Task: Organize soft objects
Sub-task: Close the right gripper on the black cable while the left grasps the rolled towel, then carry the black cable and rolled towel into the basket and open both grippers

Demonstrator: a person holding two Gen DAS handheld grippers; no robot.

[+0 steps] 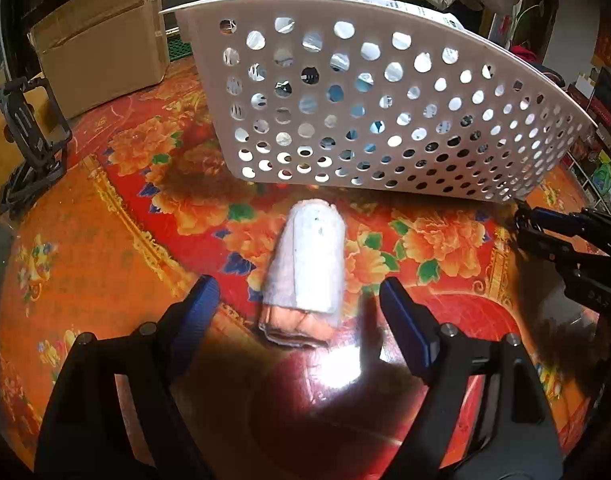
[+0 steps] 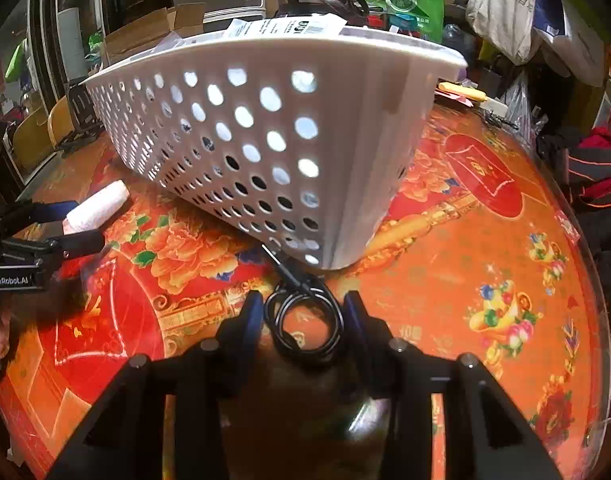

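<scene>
- Left wrist view: rolled white towel (image 1: 311,258) lies on the floral tablecloth (image 1: 105,264), just in front of the perforated white basket (image 1: 365,92), which stands on the table.
- My left tongs (image 1: 299,304) stand spread wide, one pad either side of the roll's near end; neither pad touches it, nothing held.
- Right wrist view: coiled black cable (image 2: 303,322) lies at the basket's near corner, between the pads of my right tongs (image 2: 303,312).
- Right jaws partly closed and flanking the coil closely. I cannot tell if the pads press it; I judge not yet.
- Step in hand, as I judge it: grasp both items for the basket.
- To do well: lower the left tongs further over the roll and pinch across its middle so it does not unroll; gather all the cable's loops, not one strand.
</scene>
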